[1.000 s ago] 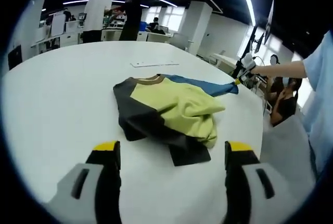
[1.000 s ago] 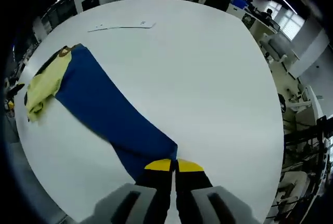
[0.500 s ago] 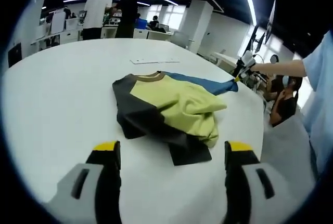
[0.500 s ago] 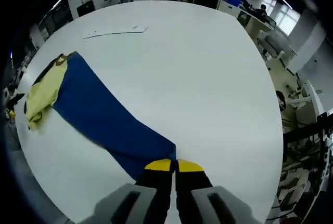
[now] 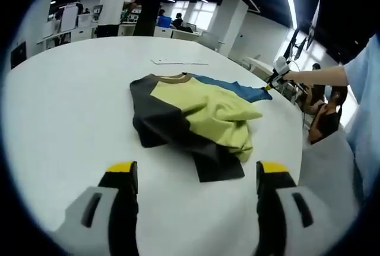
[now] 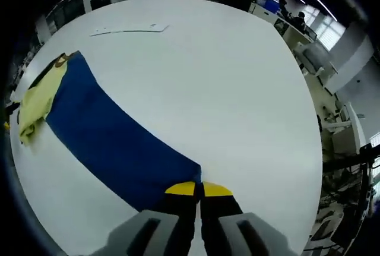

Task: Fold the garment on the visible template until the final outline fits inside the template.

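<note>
I am seeing soft, matt cloth in the garment, rumpling into folds, lying on the smooth, faintly glossy white table; my right gripper is looking like matt plastic.

Colour rundown: the counter is plain white all over. The garment is colour-blocked with no print, yellow-green across the middle, dark charcoal on one side, royal blue on the other, plus a tan-brown collar. Both tongs, left and right, are black with yellow tips on light grey bodies. A person's sleeve is pale blue.
</note>
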{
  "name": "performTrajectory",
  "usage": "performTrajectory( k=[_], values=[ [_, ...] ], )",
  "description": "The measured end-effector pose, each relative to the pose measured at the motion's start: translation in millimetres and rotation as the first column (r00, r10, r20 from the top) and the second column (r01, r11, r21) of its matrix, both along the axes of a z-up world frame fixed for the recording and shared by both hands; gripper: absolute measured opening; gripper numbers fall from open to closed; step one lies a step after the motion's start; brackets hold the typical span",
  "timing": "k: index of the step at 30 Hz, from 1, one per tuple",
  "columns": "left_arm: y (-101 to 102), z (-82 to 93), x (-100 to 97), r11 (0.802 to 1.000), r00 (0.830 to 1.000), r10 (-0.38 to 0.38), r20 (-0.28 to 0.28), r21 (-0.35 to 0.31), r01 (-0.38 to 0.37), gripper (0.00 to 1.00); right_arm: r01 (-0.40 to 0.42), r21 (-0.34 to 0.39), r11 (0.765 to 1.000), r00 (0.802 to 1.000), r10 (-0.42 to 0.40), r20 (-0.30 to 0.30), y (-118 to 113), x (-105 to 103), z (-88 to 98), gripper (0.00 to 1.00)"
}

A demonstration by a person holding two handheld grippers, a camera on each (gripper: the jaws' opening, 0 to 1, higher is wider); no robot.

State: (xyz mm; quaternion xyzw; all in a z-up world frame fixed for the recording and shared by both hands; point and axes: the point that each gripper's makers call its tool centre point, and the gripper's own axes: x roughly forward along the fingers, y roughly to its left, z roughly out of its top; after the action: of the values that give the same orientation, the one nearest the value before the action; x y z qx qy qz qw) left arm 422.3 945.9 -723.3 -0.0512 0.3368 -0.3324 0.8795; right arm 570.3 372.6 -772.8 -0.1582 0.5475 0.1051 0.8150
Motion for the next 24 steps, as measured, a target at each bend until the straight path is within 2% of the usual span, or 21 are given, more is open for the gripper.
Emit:
performTrajectory(
  k=[4,12,17,24],
  values=[
    [0.0,-0.3,1.9,1.0,1.0,0.003,0.0,-0.002,-0.003,0.79,-0.014,-0.012,1.0,1.0,0.014,-0.017,0.7,-8.5,-2.2,0.0],
    [-3.4,-2.7,2.8,1.0,1.0,-0.013,-0.001,0.009,0.013,0.79,0.003,-0.003,1.0,1.0,-0.003,-0.015,-4.8,-23.6,0.5,0.0],
    [-6.1,-4.6,-0.3,1.0,1.0,-0.018,-0.008,0.004,0.018,0.79,0.016,-0.003,1.0,1.0,-0.016,-0.004,-6.4,-25.4,1.1,0.0],
    [-6.2,-6.3,-2.4,1.0,1.0,-0.014,-0.011,0.0,0.014,0.79,-0.028,-0.026,0.999,1.0,0.028,0.012,-6.3,-27.3,2.0,0.0]
  ],
)
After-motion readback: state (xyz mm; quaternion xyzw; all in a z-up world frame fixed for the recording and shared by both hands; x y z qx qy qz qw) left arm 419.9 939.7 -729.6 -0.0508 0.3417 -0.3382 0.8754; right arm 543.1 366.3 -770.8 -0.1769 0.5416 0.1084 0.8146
